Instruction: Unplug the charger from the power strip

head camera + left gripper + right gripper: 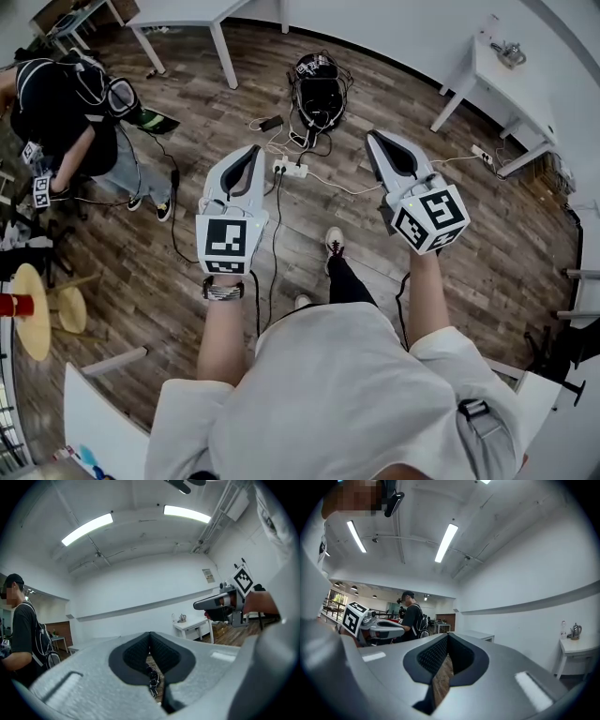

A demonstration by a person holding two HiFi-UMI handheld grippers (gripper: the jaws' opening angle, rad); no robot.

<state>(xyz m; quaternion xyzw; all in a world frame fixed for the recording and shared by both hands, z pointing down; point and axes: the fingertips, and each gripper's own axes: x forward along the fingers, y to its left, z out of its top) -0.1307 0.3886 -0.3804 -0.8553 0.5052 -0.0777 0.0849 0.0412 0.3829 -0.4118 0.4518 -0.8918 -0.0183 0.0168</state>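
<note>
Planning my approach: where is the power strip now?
In the head view the power strip lies on the floor between the left gripper and right gripper, near the black bag.

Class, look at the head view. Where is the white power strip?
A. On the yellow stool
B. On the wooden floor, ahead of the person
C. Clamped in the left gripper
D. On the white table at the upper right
B: the power strip lies on the wooden floor with cables running from it, between the left gripper and the right gripper, both of which are shut and empty.
</note>
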